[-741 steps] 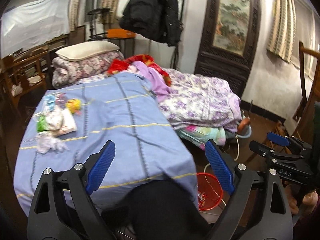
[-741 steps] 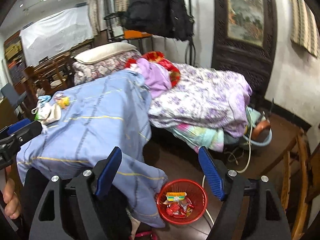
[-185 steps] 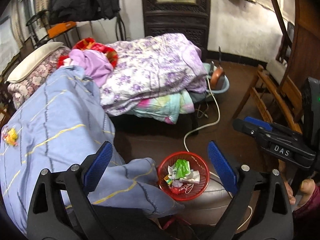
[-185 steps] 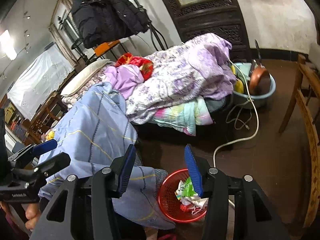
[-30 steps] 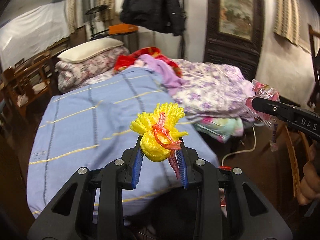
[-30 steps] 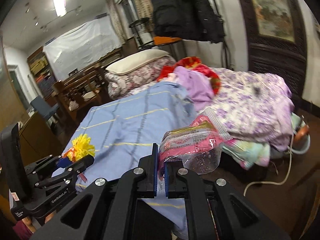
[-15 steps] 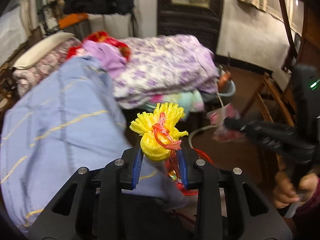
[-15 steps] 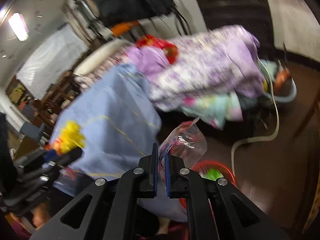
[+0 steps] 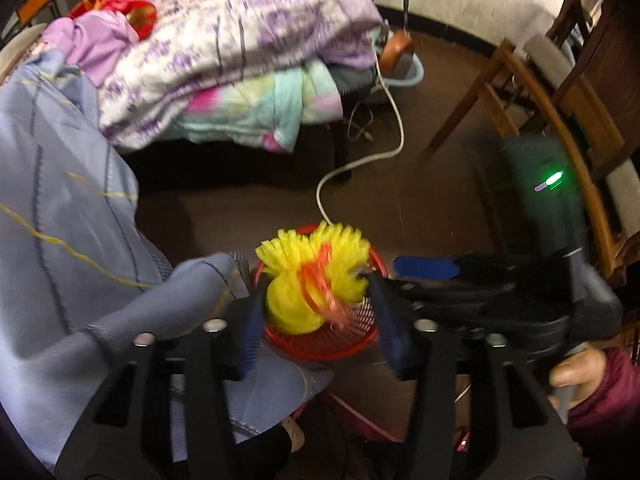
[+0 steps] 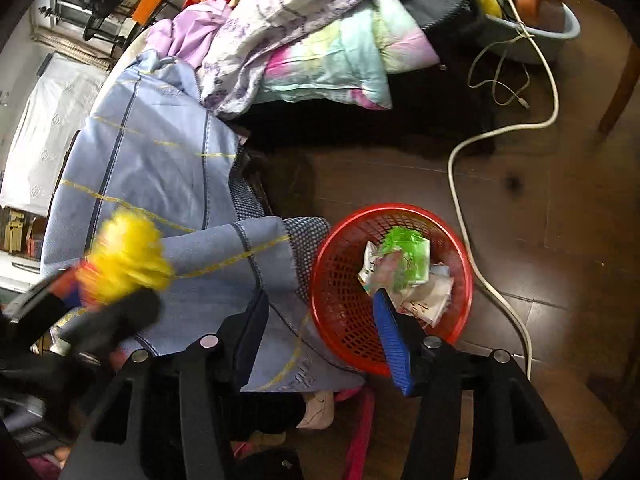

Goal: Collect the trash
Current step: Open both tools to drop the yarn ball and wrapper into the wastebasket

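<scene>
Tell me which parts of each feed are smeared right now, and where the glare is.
Left wrist view: the purple floral quilt and right gripper are motion-smeared, while the yellow mesh bundle is only soft. Right wrist view: that bundle blurs badly, the red basket stays sharp, and glare lies on the floor.

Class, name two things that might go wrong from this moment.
The yellow foam net sits loosely between the parted jaws of the left gripper; the right wrist view shows it over the blue quilt, so it may miss the red basket. The quilt's corner overlaps the basket rim and may catch trash.
</scene>
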Tool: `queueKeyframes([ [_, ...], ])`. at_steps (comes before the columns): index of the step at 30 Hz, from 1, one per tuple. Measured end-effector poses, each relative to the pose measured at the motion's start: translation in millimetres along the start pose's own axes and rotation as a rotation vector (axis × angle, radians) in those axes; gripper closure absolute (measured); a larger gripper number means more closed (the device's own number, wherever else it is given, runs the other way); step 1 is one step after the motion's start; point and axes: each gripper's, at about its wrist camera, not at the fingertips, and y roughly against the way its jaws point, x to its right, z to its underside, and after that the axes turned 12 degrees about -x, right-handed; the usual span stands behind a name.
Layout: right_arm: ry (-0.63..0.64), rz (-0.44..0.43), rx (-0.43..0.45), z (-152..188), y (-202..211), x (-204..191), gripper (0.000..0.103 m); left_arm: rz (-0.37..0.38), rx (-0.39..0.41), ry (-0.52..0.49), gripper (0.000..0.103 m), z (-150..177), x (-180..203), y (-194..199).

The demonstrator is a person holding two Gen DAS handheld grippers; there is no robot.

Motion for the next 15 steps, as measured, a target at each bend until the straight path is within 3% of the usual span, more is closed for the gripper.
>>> queueKeyframes([
  [2,-0.009,0.011,0.021,2.5,9.2,5.1,0.049,0.013,-0.016,0.006,0.033,-0.9,-1.4,-5.5],
  [5,-0.026,0.056,0.053,6.2,23.1,6.3,0.049,-0.005,-0.007,0.012,0.026,3.5,-4.2,-2.1],
  [10,-0.028,0.178,0.064,19.5,33.7,-1.1,0.048,-0.091,-0.028,0.04,0.023,7.4,-6.3,-8.3],
  [15,-0.005,0.304,0.034,38.4,35.4,-10.1,0.043,-0.112,-0.015,0.077,0.023,18.3,-10.6,-1.6],
])
